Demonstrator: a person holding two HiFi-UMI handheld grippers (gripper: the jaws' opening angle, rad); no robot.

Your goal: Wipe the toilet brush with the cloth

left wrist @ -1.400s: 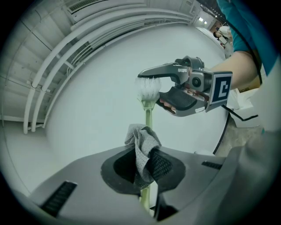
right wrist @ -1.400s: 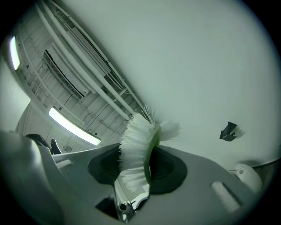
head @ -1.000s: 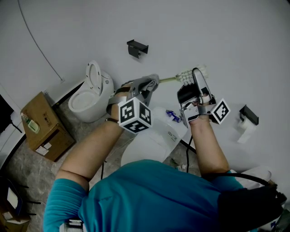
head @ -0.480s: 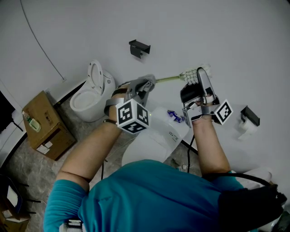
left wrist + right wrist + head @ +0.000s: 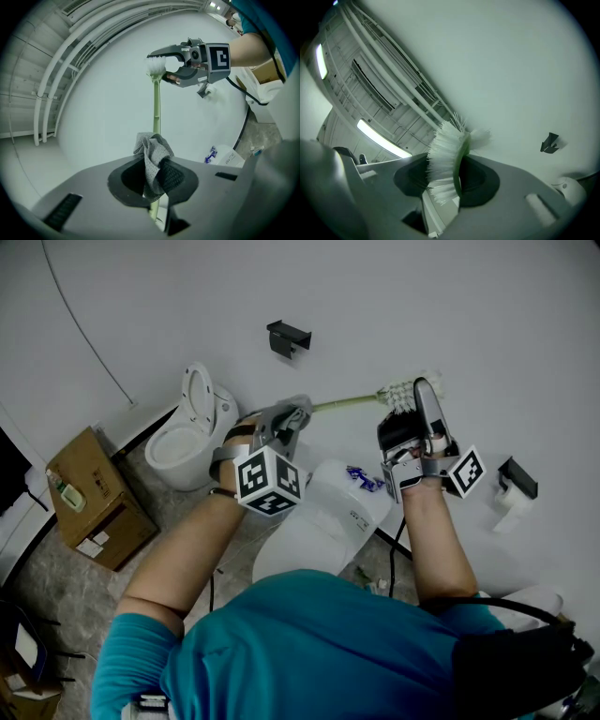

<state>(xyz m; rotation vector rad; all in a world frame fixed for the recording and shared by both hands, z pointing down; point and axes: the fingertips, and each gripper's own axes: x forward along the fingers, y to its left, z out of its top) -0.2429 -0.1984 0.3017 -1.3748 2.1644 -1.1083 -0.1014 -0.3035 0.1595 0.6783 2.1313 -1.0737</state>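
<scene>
Jaws of upturned right gripper (image 5: 450,176) clamp toilet brush (image 5: 156,101); level left gripper (image 5: 152,183) pinches cloth (image 5: 152,150).

grey fine-mesh cloth (image 5: 152,157); pale green handle, white bristles on toilet brush (image 5: 156,96); black-and-white squares on left gripper (image 5: 292,413) and right gripper (image 5: 412,399); teal shirt (image 5: 309,643) lower centre; brown box (image 5: 94,502) at left; white toilet (image 5: 187,442).
</scene>
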